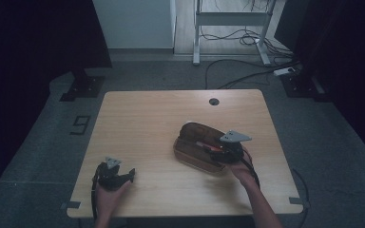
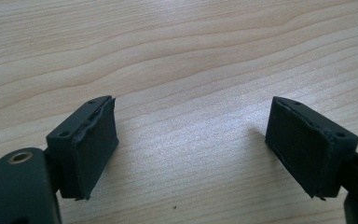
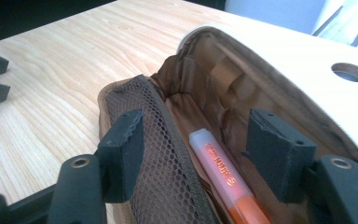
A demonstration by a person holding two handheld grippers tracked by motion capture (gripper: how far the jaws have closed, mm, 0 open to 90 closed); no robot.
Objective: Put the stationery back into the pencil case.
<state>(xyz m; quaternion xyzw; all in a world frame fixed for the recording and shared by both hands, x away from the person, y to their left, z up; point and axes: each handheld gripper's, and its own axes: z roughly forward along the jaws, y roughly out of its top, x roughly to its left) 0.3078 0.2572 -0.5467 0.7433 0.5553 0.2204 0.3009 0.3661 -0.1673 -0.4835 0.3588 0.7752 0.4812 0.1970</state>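
Lying in open pencil case (image 3: 205, 93), orange marker (image 3: 223, 175) – btwn right gripper (image 3: 205, 149) jaws, untouched

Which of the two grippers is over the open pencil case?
The right gripper: its fingers straddle the brown pencil case, an orange highlighter lying loose between them. The left gripper is open over bare table.

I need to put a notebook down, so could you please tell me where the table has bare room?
The far left of the table, from the cable hole to the left gripper, is bare. The open pencil case and right gripper crowd the right middle.
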